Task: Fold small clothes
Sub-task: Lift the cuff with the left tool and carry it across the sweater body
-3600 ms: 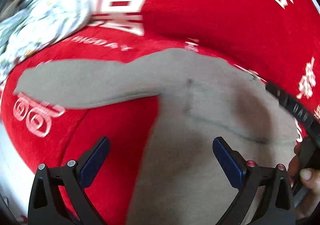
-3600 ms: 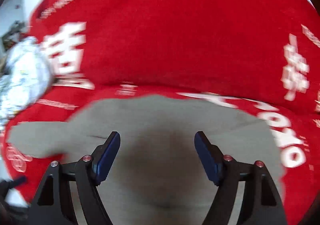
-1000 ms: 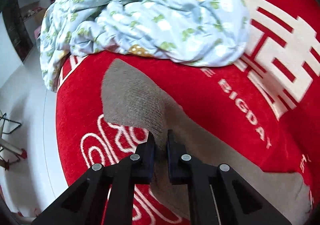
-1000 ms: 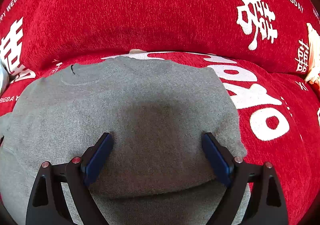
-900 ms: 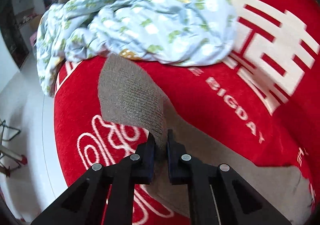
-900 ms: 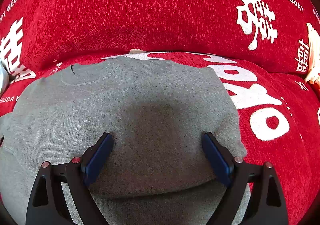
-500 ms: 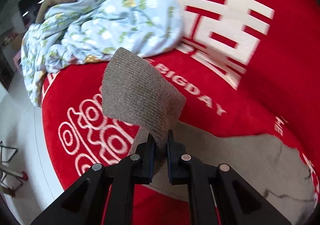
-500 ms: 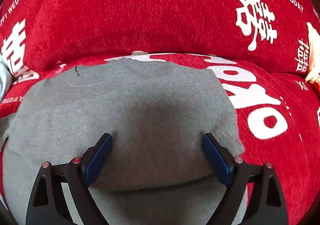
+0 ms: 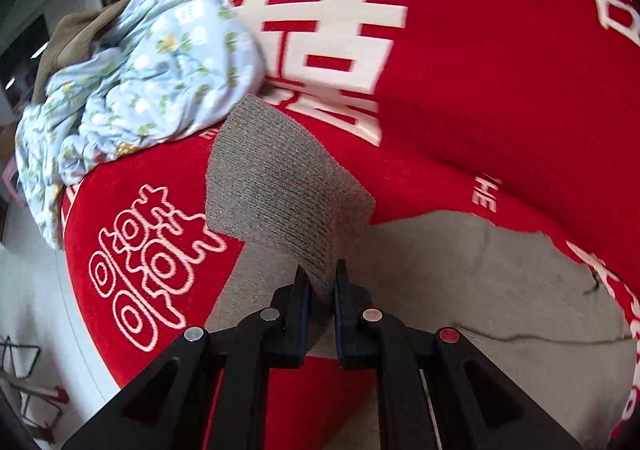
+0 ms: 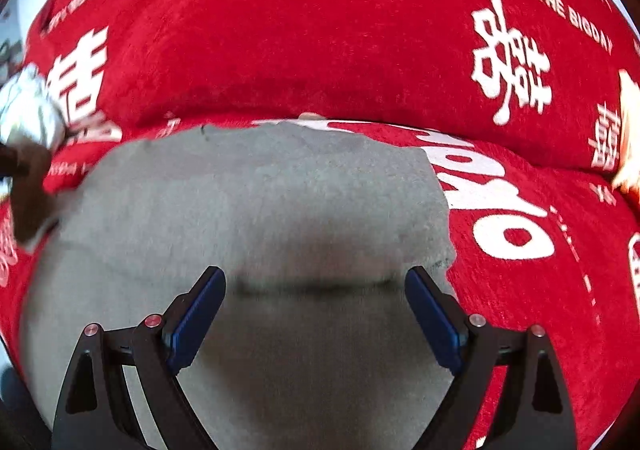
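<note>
Left wrist view shows the left claw [image 9: 320, 282] pinching the grey sweater [image 9: 460, 282] sleeve cuff [image 9: 280, 186] above the red sofa [image 9: 480, 90], right claw [image 10: 316, 302] spread; next, lay the sleeve across the body.

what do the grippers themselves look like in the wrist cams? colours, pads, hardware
Both match. The left gripper and the right gripper have matte black angular finger arms with triangular cut-outs, and dark blue flat pads on the inner faces. Round silver fasteners sit on the arms; some look red or pinkish. No cables, sleeves or printed markings are visible.
</note>
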`<state>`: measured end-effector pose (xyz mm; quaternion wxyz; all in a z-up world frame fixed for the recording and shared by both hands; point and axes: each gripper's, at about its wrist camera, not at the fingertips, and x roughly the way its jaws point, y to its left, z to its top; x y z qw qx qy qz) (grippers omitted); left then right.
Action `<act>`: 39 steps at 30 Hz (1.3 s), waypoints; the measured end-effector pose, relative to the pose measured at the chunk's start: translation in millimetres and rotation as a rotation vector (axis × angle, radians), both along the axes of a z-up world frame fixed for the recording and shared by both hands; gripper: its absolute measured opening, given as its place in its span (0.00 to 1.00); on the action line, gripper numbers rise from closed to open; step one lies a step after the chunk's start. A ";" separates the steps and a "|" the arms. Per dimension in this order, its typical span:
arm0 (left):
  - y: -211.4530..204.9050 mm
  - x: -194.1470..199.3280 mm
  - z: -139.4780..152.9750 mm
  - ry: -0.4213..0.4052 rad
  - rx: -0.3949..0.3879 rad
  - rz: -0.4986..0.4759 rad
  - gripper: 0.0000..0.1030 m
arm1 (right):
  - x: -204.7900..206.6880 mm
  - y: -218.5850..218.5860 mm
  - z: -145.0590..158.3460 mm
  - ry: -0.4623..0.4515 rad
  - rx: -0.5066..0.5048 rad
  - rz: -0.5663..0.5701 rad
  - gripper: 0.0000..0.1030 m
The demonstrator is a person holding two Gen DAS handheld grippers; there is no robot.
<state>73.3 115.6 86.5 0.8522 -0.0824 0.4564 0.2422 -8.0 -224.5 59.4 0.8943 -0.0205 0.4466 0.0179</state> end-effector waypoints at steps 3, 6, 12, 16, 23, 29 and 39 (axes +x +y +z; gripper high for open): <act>-22.6 1.7 0.3 0.009 0.017 -0.042 0.11 | -8.8 6.2 -8.6 0.006 -0.052 0.036 0.90; -46.8 4.4 1.1 0.015 0.034 -0.079 0.11 | -16.9 8.9 -17.4 0.017 -0.073 0.064 0.90; -96.8 9.9 2.6 0.027 0.048 -0.157 0.11 | -28.9 4.5 -18.8 0.004 -0.069 0.078 0.90; -127.2 10.3 2.5 0.032 0.053 -0.204 0.11 | -36.4 0.9 -19.2 0.002 -0.069 0.085 0.90; -168.3 9.7 -1.7 0.059 0.063 -0.265 0.11 | -42.9 -11.4 -21.2 0.006 -0.034 0.067 0.90; -201.5 8.3 -0.4 0.063 0.082 -0.324 0.11 | -45.0 -14.7 -24.4 -0.001 -0.007 0.059 0.91; -257.5 1.4 3.8 0.065 0.115 -0.449 0.11 | -50.5 -16.3 -23.7 -0.013 0.007 0.065 0.91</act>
